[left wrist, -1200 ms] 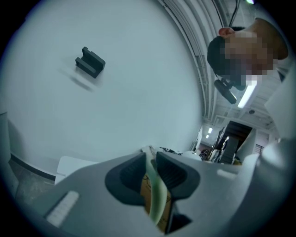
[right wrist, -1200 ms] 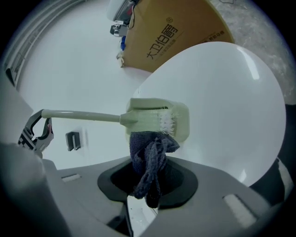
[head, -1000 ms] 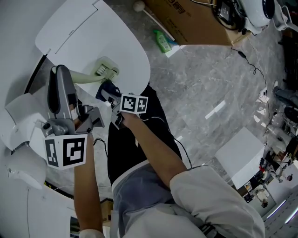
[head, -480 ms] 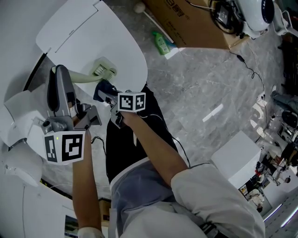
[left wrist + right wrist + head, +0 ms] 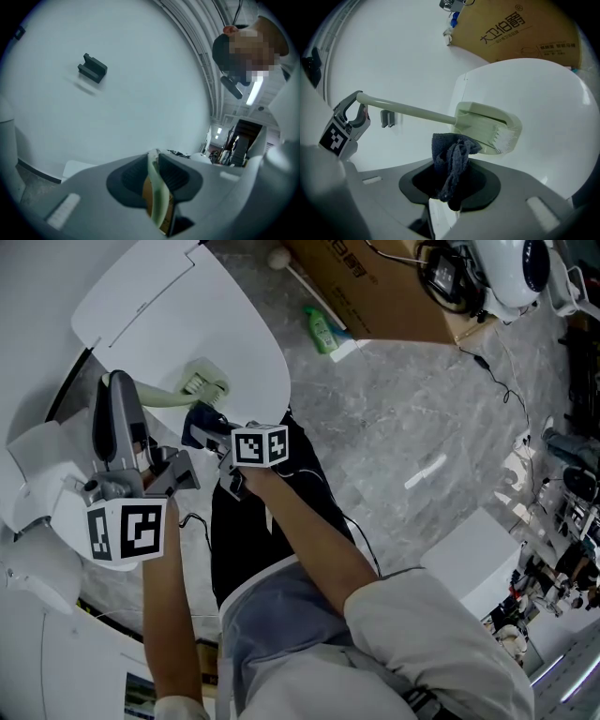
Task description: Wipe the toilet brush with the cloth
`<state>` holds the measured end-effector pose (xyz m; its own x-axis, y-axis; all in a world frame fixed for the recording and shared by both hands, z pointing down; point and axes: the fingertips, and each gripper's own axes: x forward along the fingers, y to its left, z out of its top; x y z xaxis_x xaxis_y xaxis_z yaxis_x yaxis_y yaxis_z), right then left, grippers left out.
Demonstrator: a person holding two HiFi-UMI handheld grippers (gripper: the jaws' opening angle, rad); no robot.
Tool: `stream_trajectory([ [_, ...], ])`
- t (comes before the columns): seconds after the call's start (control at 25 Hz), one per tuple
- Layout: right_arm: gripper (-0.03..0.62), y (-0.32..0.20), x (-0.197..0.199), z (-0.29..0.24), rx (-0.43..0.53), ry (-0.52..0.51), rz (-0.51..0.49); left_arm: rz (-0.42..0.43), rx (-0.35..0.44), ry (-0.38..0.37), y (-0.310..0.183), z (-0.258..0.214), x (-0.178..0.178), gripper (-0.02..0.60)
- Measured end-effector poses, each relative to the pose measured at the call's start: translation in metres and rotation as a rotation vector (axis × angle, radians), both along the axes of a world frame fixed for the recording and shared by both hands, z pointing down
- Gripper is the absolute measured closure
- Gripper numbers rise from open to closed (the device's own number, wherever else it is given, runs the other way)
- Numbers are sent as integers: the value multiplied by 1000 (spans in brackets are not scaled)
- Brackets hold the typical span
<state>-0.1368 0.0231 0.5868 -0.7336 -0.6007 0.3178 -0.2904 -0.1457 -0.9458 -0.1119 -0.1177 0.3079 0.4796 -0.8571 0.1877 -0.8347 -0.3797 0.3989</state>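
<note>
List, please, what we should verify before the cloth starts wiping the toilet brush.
1. Is the left gripper shut on the brush handle? Ok: the pale green handle sits between its jaws.
2. Is the right gripper shut on the cloth? Ok.
3. Does the cloth stick out past the jaws? Ok: a dark bunch protrudes.
4. Does the cloth touch the brush head? Cannot tell: it sits close beneath it.
5. Is the brush head over the toilet lid? Ok.
</note>
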Motion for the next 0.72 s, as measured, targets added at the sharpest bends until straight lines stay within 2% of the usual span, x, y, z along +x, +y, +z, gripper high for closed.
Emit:
stream_trajectory([
  [0.16, 485, -1, 2, -4, 9, 3, -7, -7, -1, -5, -1, 1, 2, 581],
  [0.36, 485, -19, 3, -19, 34, -33, 39, -15, -1, -5, -1, 1, 3, 581],
  [0.52, 485, -28, -2, -18, 42, 0, 15, -17, 1, -6, -2, 0, 3, 581],
  [0.72, 485, -17, 3, -4, 3, 45, -10, -18, 2, -12, -2, 1, 4, 581],
])
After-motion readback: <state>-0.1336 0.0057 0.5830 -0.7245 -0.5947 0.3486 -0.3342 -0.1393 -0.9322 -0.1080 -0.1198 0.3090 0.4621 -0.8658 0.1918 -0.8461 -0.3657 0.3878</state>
